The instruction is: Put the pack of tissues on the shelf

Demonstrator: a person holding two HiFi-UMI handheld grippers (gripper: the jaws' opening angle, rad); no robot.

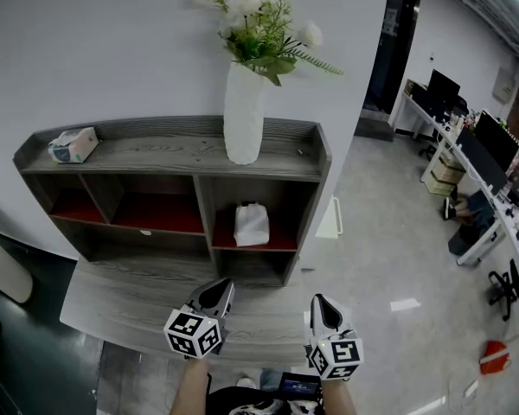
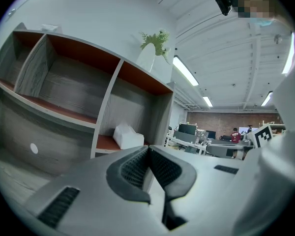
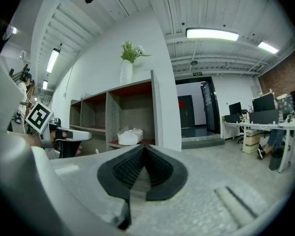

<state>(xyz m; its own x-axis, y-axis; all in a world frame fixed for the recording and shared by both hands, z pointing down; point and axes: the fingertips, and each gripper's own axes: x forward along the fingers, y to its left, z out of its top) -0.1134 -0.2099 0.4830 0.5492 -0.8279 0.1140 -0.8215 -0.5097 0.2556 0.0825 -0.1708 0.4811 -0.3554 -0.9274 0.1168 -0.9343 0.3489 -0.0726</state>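
The soft white pack of tissues (image 1: 252, 224) is seen lying in the right-hand, red-floored compartment of the grey wooden shelf unit (image 1: 156, 156). The left gripper (image 1: 218, 287) and the right gripper (image 1: 322, 302) are held in front of the unit, well apart from the pack. The jaws of each are pressed together with nothing between them.

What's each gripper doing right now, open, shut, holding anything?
Left gripper: closed, holding nothing.
Right gripper: closed, holding nothing.
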